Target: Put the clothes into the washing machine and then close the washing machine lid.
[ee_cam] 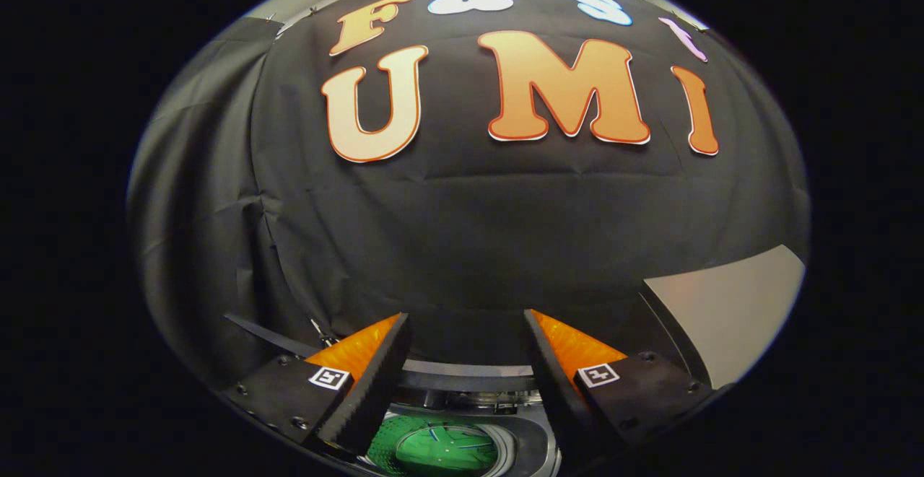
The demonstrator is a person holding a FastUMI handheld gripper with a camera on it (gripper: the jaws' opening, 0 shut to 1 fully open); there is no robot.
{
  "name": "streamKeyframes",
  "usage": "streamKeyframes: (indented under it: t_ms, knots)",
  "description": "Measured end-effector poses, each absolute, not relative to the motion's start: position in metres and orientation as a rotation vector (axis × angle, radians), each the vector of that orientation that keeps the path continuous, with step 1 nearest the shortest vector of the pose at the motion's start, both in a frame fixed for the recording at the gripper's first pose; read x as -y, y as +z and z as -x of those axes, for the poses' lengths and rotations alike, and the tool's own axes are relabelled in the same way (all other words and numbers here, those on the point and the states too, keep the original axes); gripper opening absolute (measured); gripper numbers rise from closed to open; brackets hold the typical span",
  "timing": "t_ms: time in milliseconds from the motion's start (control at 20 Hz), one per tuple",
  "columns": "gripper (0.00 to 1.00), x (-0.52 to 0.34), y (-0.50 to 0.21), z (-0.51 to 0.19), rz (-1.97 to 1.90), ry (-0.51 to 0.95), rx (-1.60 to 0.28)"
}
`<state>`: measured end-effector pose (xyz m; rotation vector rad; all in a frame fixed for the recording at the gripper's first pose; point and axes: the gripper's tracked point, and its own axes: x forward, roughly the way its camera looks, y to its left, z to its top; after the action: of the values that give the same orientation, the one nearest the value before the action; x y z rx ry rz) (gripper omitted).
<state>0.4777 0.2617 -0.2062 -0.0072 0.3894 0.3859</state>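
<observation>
My gripper [465, 333] is open, its two fingers spread wide with nothing between them, and it points at the black cloth wall. Below and between the fingers lies the washing machine [530, 448], seen from above. Its round opening shows a green drum interior [440, 448] with a pale ring around it. The machine's back rim [469, 376] runs just under the fingertips. I see no clothes between the fingers, and whether any lie in the drum I cannot tell.
The black cloth wall [462, 246] stands close ahead, beyond the fingertips. A pale grey panel [729, 311] rises to the right of the right finger. A thin dark bar [267, 336] slants behind the left finger.
</observation>
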Motion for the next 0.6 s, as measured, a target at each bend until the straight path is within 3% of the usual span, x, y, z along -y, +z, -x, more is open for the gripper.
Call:
streamKeyframes:
  t_ms: [600]
  knots:
    - [0.98,-0.269,-0.205,-0.467,-0.016,0.455,-0.376]
